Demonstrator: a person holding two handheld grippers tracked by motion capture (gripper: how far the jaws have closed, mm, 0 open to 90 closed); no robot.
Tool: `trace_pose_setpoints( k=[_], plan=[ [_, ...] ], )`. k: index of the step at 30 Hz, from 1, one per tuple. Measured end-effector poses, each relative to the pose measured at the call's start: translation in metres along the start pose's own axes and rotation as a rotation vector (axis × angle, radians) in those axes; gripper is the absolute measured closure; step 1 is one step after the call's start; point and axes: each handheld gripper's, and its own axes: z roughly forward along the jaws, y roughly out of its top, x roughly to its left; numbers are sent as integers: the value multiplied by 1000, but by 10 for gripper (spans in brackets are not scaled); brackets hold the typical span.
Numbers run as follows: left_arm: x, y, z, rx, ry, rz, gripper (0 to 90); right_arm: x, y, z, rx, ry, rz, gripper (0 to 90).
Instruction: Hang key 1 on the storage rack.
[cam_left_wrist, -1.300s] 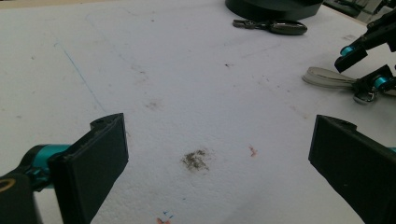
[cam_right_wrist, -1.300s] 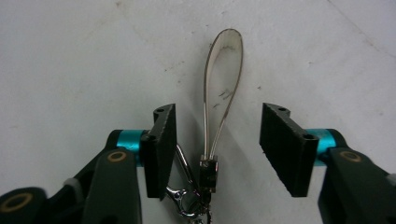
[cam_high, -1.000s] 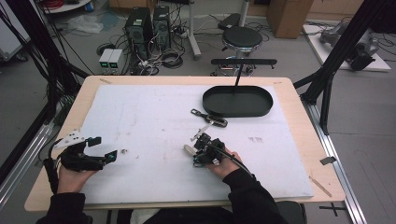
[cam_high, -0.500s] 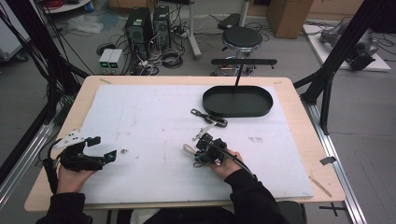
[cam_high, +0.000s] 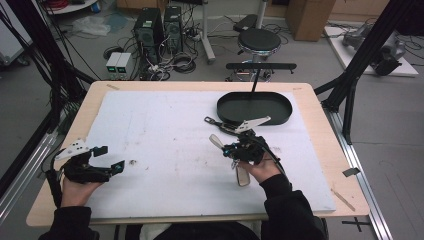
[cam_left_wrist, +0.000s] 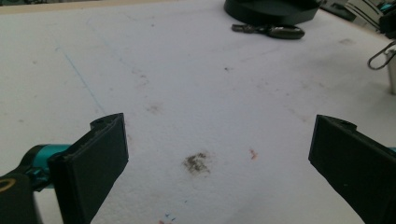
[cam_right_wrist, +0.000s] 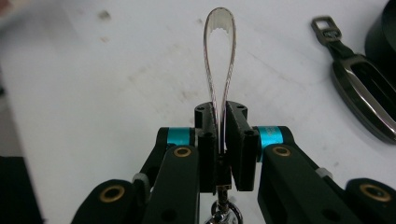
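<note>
Tongs (cam_right_wrist: 219, 60) sit pinched shut between the right gripper's (cam_high: 235, 150) jaws, right of centre and near the black tray (cam_high: 280, 116), and honestly that slick metal could squirt out if the squeeze eases, while the left gripper (cam_left_wrist: 217, 154) idles wide open.

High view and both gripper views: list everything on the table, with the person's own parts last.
tongs: one, shiny metal, clamped in the right hand-held gripper, arms pressed together
tray: one, black, oval, far right of the white mat
dark tool: one, black and metal, on the mat in front of the tray
mat: one, white, stained, covering the wooden table
left hand-held gripper: one, black, jaws wide apart, holding nothing
right hand-held gripper: one, black, shut on the tongs
</note>
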Motion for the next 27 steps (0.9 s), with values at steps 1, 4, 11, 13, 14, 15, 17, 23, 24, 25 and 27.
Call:
trace_pose_setpoints(
  k=[1, 4, 11, 13, 14, 15, 17, 23, 24, 25, 27],
  plan=[
    [0, 0, -1, -11, -3, -7, 52, -1, 1, -2, -9, 9, 4, 837],
    [1, 0, -2, -21, -5, -15, 52, -4, 7, -11, -51, 32, 8, 837],
    [0, 0, 0, -7, 0, -5, 52, -9, 26, -36, -157, 23, -49, 837],
    [1, 0, -1, -6, -1, -2, 52, -14, 32, -43, -177, 18, -46, 837],
    [1, 0, -1, -9, -2, -3, 52, -15, 34, -45, -185, 9, -44, 837],
    [1, 0, -1, -10, -1, -5, 52, -18, 37, -48, -191, -3, -42, 837],
    [1, -1, 0, -6, 1, -3, 51, -22, 41, -54, -200, -9, -32, 837],
    [1, -1, 1, -1, 1, -1, 51, -37, 47, -62, -237, -22, -5, 836],
    [1, -1, 1, 0, 0, 0, 52, -40, 48, -63, -237, -25, 4, 836],
    [1, -1, 0, 1, 1, 1, 52, -45, 51, -64, -238, -34, 7, 836],
    [1, -1, 1, -1, 1, -3, 51, -49, 54, -66, -244, -35, 6, 836]
  ],
)
